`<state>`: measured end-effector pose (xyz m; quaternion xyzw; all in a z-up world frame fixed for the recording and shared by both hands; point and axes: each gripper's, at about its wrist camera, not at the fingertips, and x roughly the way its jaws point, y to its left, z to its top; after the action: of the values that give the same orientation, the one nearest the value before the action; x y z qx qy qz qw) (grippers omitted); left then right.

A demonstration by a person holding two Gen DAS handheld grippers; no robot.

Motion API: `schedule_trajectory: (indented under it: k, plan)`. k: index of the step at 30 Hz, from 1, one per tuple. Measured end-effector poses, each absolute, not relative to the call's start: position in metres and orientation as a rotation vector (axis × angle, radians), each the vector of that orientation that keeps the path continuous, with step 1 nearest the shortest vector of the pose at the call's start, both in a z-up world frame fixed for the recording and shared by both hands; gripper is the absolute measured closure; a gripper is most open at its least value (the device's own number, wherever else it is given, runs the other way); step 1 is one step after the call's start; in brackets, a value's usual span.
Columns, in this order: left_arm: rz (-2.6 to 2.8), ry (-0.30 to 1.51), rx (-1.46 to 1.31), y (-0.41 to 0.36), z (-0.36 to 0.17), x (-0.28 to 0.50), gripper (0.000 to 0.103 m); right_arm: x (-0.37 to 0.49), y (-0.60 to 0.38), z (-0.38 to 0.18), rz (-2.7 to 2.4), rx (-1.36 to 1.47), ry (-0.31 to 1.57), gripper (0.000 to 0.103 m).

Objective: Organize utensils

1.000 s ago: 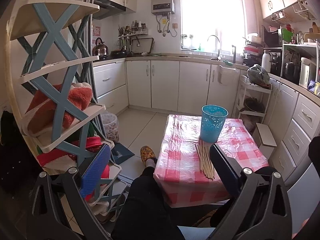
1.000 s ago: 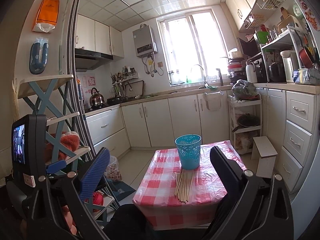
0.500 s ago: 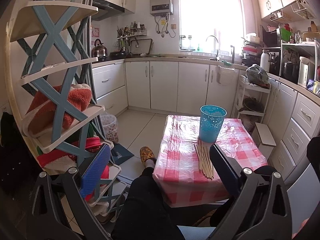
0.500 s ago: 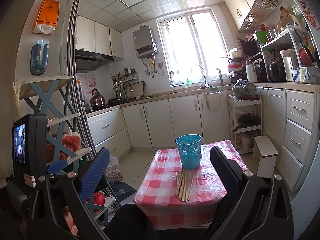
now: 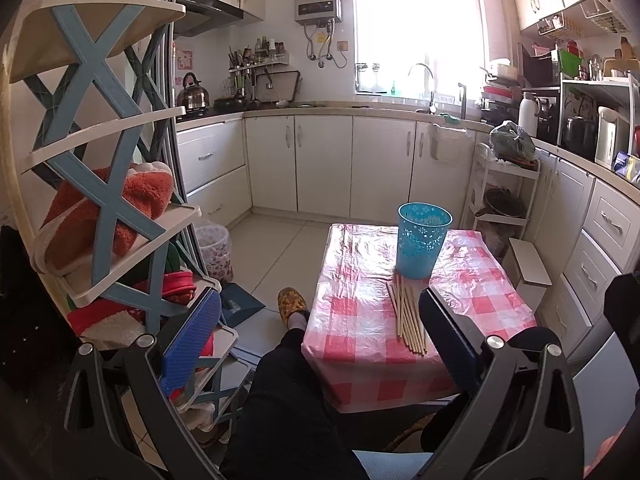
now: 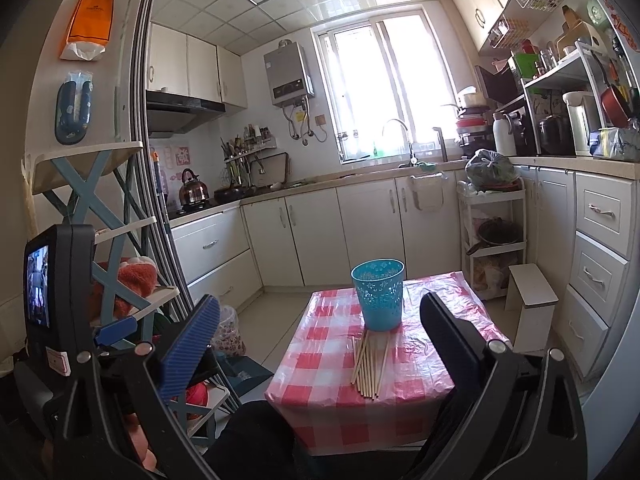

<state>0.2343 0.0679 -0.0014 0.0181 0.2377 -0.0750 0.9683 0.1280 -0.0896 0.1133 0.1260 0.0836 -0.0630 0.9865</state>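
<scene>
A bundle of wooden chopsticks [image 5: 407, 319] lies on a small table with a red-and-white checked cloth [image 5: 360, 300], just in front of an upright turquoise perforated cup [image 5: 422, 245]. In the right wrist view the chopsticks [image 6: 369, 364] lie in front of the cup [image 6: 378, 293] on the same table [image 6: 320, 384]. My left gripper [image 5: 320, 312] is open and empty, held well back from the table over my lap. My right gripper [image 6: 320, 312] is open and empty, also short of the table.
A blue-and-cream shelf rack [image 5: 96, 184] with red cloths stands close on the left. My leg and a yellow slipper [image 5: 293, 305] lie left of the table. A white step stool [image 5: 528, 268] and white cabinets [image 5: 600, 248] stand to the right.
Both views have shifted only slightly; the table and cup sit almost where they were. Both grippers remain open and empty.
</scene>
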Motion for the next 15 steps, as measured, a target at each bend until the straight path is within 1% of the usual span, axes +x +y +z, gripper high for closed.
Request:
schedule_trajectory:
  k: [3,8,11,14,15]
  plan:
    - [-0.155,0.496,0.042,0.057,-0.007,0.234,0.008,0.135,-0.092,0.111,-0.126,0.259,0.185,0.007]
    - [-0.150,0.512,0.048,0.060,-0.010,0.238,0.008,0.146,-0.098,0.106,-0.127,0.271,0.207,0.007]
    - [-0.141,0.539,0.066,0.046,-0.012,0.243,0.008,0.155,-0.102,0.101,-0.125,0.276,0.229,0.007]
    - [-0.148,0.601,0.076,0.037,-0.015,0.259,0.008,0.171,-0.110,0.091,-0.139,0.282,0.271,0.007]
    - [-0.167,0.646,0.083,0.031,-0.019,0.271,0.008,0.178,-0.115,0.086,-0.142,0.288,0.291,0.007]
